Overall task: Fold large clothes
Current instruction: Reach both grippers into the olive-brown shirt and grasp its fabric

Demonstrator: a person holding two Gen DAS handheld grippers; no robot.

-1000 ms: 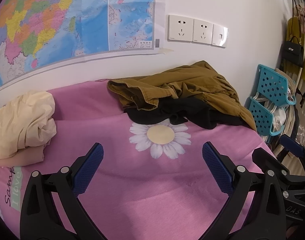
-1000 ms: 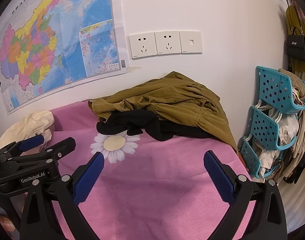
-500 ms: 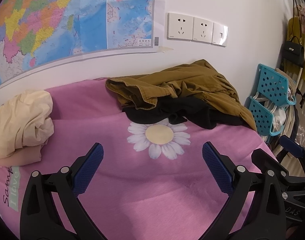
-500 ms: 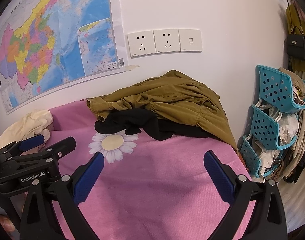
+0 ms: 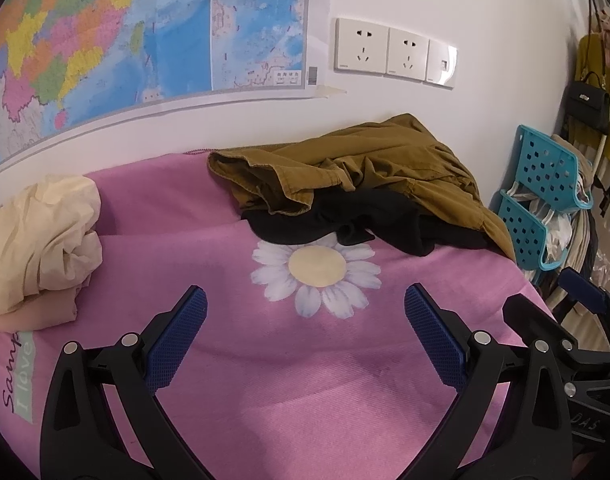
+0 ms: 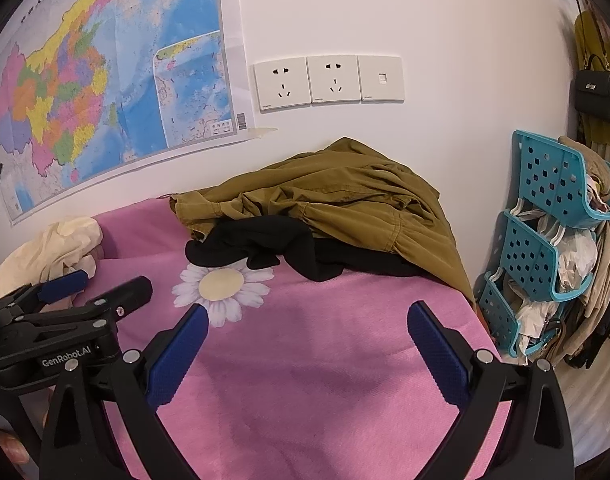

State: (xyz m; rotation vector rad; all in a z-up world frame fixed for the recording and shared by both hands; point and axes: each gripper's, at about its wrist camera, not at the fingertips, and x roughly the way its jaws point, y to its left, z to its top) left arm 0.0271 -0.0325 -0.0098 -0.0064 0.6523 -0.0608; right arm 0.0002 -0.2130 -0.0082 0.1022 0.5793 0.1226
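Observation:
A crumpled olive-brown garment (image 5: 365,168) (image 6: 337,200) lies heaped at the far right of the pink daisy-print cloth (image 5: 305,368) (image 6: 313,368), against the wall. Under its front edge lies a bunched black garment (image 5: 345,224) (image 6: 265,244). A cream garment (image 5: 37,240) (image 6: 53,248) is piled at the left. My left gripper (image 5: 305,308) is open above the pink cloth, short of the daisy, holding nothing. My right gripper (image 6: 305,324) is open too, empty, nearer the olive heap. In the right wrist view the left gripper's body shows at the lower left.
A white wall with a coloured map (image 5: 125,40) (image 6: 105,92) and sockets (image 5: 393,54) (image 6: 329,80) backs the surface. Stacked teal baskets (image 5: 545,200) (image 6: 545,240) stuffed with clothes stand at the right, with a black handbag (image 5: 589,104) (image 6: 597,94) hanging above.
Both views have drifted slightly: the clothes heaps sit a little further left and lower in the frames. Both grippers stay open and empty.

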